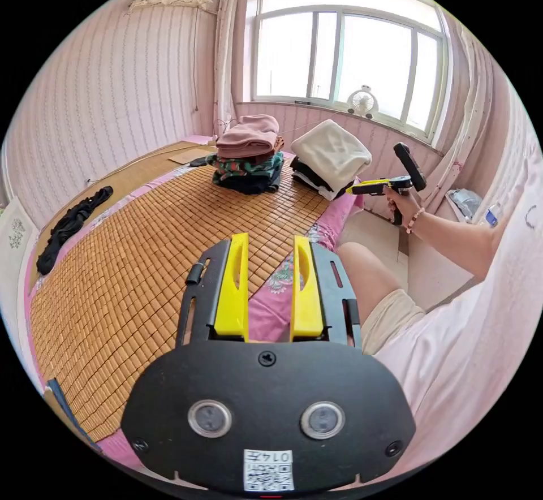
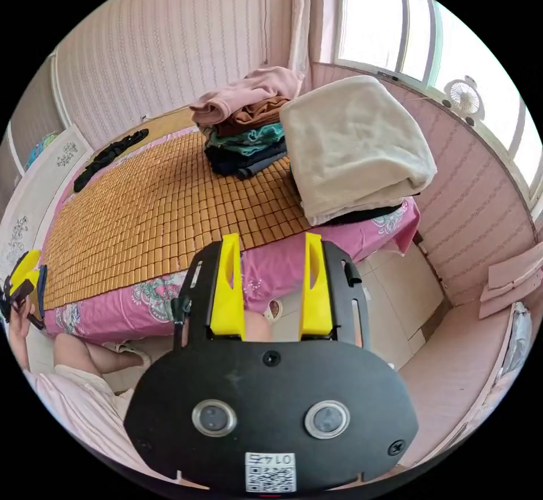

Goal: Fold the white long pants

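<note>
A: We hold both tools up over the bed's near edge. The left gripper [image 1: 270, 288] has its yellow jaws parted with nothing between them, and so does the right gripper [image 2: 273, 285], which we also see out at arm's length in the left gripper view, in the person's hand [image 1: 403, 201].

B: And the white pants?

A: We judge them to be the pale folded bundle [image 2: 353, 146] at the far corner of the bed, lying on top of a dark folded piece [image 2: 367, 214]; in the left gripper view it sits just right of the other pile [image 1: 248, 155]. We cannot tell from the fabric alone that it is pants, and no legs or waistband show.

B: So how far along are we?

A: If that bundle is the pants, the fold looks done and stacked. The mat [image 1: 141, 274] in front of us is bare of any spread garment, and both grippers are free, so little seems left beyond lowering them.

B: Give us the count.

A: Two grippers, two stacks of folded clothes, one pale bundle topping the right stack. The left stack has several layers, pink on top, brown, green-patterned and dark beneath; we will not swear to the exact number. One loose black garment [image 1: 68, 225] lies at the far side, well apart from the stacks. One small fan [image 1: 362, 101] stands on the sill
</note>
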